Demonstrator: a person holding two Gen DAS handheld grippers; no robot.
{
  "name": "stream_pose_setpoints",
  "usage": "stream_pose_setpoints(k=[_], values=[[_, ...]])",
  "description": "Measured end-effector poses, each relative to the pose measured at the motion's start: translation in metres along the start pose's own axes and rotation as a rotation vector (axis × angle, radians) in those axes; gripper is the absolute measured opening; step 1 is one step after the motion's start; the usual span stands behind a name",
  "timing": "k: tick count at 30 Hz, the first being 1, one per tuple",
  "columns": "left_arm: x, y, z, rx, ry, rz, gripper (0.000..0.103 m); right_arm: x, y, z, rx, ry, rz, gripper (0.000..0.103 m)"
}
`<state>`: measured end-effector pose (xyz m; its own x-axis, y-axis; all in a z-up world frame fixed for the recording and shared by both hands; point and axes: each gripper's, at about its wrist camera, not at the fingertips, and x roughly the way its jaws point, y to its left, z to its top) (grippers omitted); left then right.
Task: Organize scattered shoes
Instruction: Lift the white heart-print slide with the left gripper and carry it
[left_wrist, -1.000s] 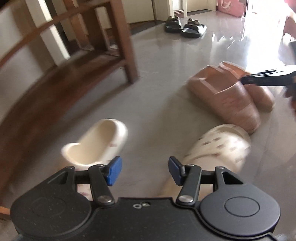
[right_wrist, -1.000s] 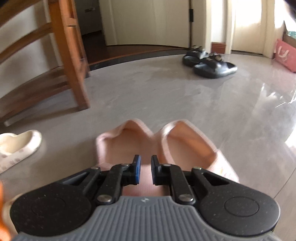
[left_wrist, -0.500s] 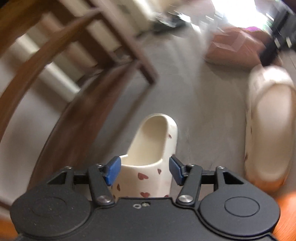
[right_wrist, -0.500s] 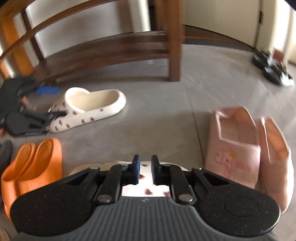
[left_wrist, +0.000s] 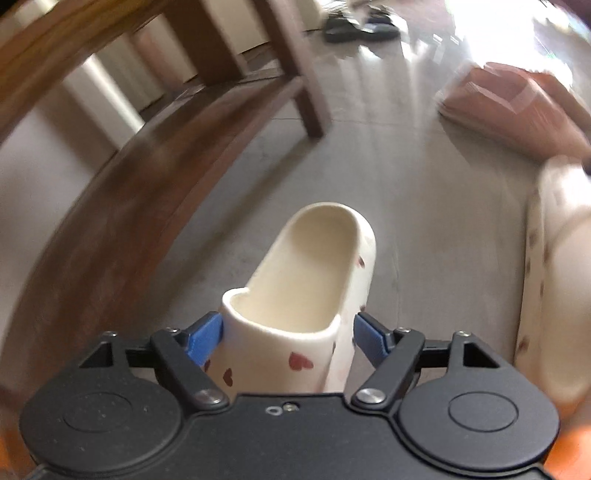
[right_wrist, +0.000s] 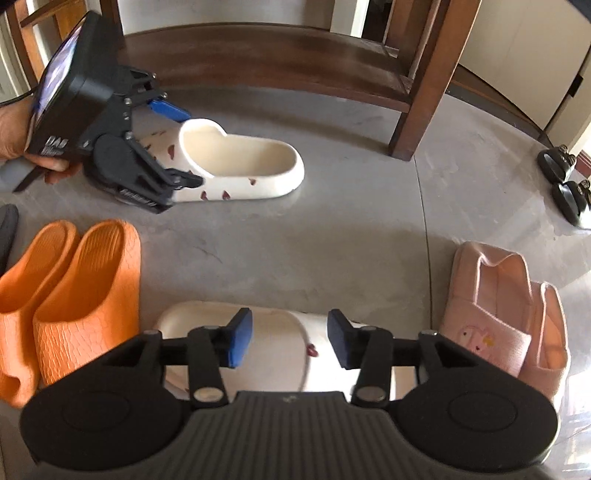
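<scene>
A cream slipper with red hearts lies on the grey floor with its upper between the fingers of my left gripper. The jaws are opening; the left blue pad sits against the slipper's side, and the right pad stands a little off it. The right wrist view shows the same slipper with the left gripper astride its upper. Its mate lies on the floor just under my right gripper. That gripper's jaws are opening and its pads are clear of the mate. This second slipper also shows at the right edge of the left wrist view.
A pair of orange slippers stands side by side at the left, and a pink pair at the right. Black sandals lie far right. A wooden bench with a leg stands behind. A hand holds the left gripper.
My left gripper closed in over the heart slipper and its jaws widened. The right gripper swung from the pink pair to above the second cream slipper, and its jaws came apart.
</scene>
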<state>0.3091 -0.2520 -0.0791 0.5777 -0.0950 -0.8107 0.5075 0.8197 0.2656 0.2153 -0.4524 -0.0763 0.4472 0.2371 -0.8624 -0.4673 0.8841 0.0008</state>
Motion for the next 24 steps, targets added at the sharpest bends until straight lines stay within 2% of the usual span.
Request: stream_pose_setpoints(k=[2, 4, 6, 8, 11, 13, 18, 24], values=[[0.002, 0.008, 0.01, -0.139, 0.007, -0.007, 0.061, 0.0, 0.0, -0.007, 0.034, 0.005, 0.015, 0.049], [0.002, 0.009, 0.015, -0.235, 0.009, -0.043, 0.06, -0.003, 0.004, -0.011, 0.014, -0.003, 0.005, 0.05], [-0.001, 0.008, 0.019, -0.289, 0.006, -0.091, 0.06, -0.009, 0.007, -0.014, 0.003, -0.011, 0.01, 0.05], [-0.01, 0.014, 0.02, -0.41, -0.015, -0.251, 0.06, -0.016, 0.004, -0.019, 0.022, -0.019, 0.026, 0.049], [-0.027, 0.021, 0.011, -0.477, -0.06, -0.354, 0.062, -0.021, -0.006, -0.026, 0.067, -0.018, 0.017, 0.049], [-0.037, 0.02, 0.003, -0.401, -0.09, -0.303, 0.062, -0.021, -0.013, -0.032, 0.098, -0.013, 0.012, 0.049], [-0.041, 0.018, -0.016, -0.301, -0.076, -0.246, 0.064, -0.021, -0.02, -0.046, 0.161, 0.001, 0.01, 0.05], [-0.051, -0.001, -0.036, -0.125, -0.093, -0.224, 0.066, -0.026, -0.016, -0.051, 0.155, 0.004, 0.004, 0.05]])
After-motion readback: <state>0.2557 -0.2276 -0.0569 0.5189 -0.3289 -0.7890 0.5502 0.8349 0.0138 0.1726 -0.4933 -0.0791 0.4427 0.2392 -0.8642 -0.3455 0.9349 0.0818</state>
